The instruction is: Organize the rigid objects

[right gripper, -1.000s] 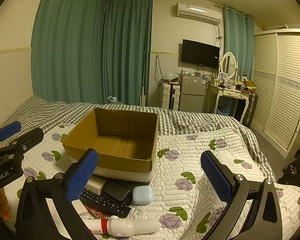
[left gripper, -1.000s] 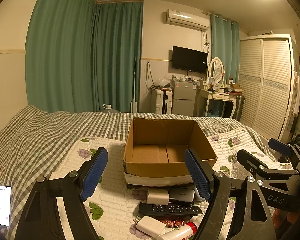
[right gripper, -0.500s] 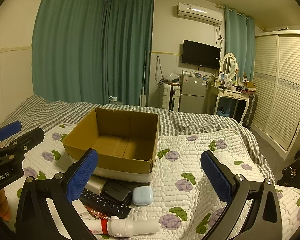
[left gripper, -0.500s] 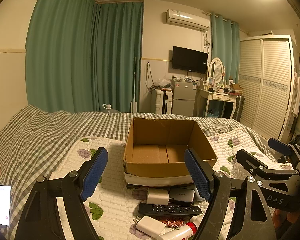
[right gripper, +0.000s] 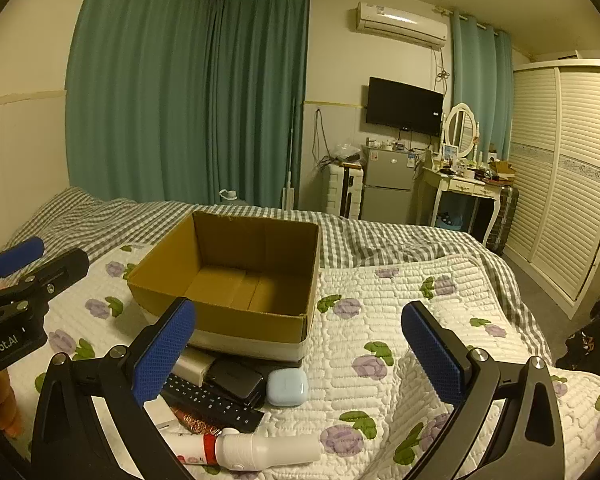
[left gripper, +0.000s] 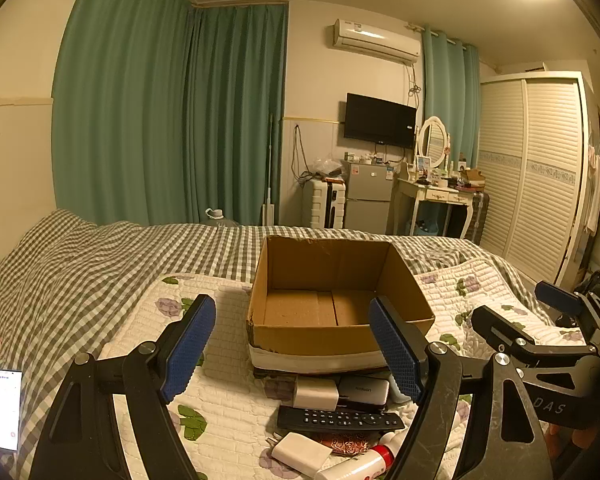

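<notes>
A: You are working over the bed (right gripper: 420, 292), with the quilt lying under everything. The cardboard box (right gripper: 236, 320) is sitting open and empty in the middle, so that is looking like your drop target.

B: And both tools?

A: You are holding the left gripper (left gripper: 292, 348) with its blue pads wide apart and nothing between them. The right gripper (right gripper: 300, 352) is also gaping, also empty. Both are hovering above the quilt, pointing toward the box.

B: Where is the pile sitting?

A: Just in front of the box's near wall, between the box and you. In the right wrist view it is lying below and around your inner pad, not between the two pads.

B: What am I starting with?

A: I am judging the white bottle (right gripper: 268, 450) with the red band as the biggest piece; it is lying on its side nearest you. Behind it the black remote control (left gripper: 340, 420) is lying flat, partly overlapping other pieces. Then the silver power bank (left gripper: 364, 390) and the black case (right gripper: 234, 378) are sitting close against the box.

B: And the small ones?

A: The white charger (left gripper: 315, 394), the flat white adapter (left gripper: 302, 453), and the pale blue earbud case (right gripper: 287, 386), which is standing a little apart on the right.

B: Any tip?

A: You are probably better off taking an exposed piece first, coming straight down with the pads spanning its narrow side, so neighbours are not getting dragged.
</notes>
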Demonstrator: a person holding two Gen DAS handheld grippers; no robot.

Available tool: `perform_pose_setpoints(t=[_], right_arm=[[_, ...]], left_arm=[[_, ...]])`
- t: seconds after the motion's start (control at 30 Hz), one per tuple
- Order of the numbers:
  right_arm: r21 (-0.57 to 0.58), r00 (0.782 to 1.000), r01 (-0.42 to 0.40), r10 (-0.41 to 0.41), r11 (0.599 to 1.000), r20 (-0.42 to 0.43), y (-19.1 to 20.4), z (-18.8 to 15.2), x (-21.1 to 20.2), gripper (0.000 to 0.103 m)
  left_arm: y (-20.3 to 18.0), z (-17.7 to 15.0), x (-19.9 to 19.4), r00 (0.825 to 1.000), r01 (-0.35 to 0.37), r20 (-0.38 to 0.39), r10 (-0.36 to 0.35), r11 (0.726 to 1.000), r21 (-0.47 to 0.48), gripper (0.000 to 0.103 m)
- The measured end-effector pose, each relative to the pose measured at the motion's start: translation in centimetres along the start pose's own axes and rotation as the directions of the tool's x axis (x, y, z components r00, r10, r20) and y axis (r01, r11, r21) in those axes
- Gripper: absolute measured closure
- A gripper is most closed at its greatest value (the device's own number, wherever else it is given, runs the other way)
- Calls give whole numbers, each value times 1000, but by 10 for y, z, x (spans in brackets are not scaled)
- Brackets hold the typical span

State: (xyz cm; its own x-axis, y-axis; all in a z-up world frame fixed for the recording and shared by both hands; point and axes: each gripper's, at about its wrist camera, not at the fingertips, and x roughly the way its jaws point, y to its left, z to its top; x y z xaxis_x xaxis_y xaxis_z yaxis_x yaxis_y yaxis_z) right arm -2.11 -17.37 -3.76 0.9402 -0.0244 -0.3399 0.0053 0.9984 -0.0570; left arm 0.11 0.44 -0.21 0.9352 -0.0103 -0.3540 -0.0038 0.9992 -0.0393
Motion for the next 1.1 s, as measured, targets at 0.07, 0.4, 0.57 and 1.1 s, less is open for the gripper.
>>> perform_pose_setpoints(t=[0.07,0.4,0.57,1.1], right_arm=[[0,1000,-1,1,1000,-4,0,0,0,0],[-12,1000,-17,17,1000,-12,0,0,3,0],[-57,999,-20,17,998,-50,-3,-2,23,0],[-89,886,-113,59,990,-459,-7,-82,159,32]], left_arm=[[1,-1,1,1000,-1,0,1,1000,-1,21],[1,-3,1,1000,-9,6,10,1000,-10,21],[0,-9,11,999,-30,-23,30,1000,-9,21],[-10,-58,83,946,-107,-304,117,993,50,21]])
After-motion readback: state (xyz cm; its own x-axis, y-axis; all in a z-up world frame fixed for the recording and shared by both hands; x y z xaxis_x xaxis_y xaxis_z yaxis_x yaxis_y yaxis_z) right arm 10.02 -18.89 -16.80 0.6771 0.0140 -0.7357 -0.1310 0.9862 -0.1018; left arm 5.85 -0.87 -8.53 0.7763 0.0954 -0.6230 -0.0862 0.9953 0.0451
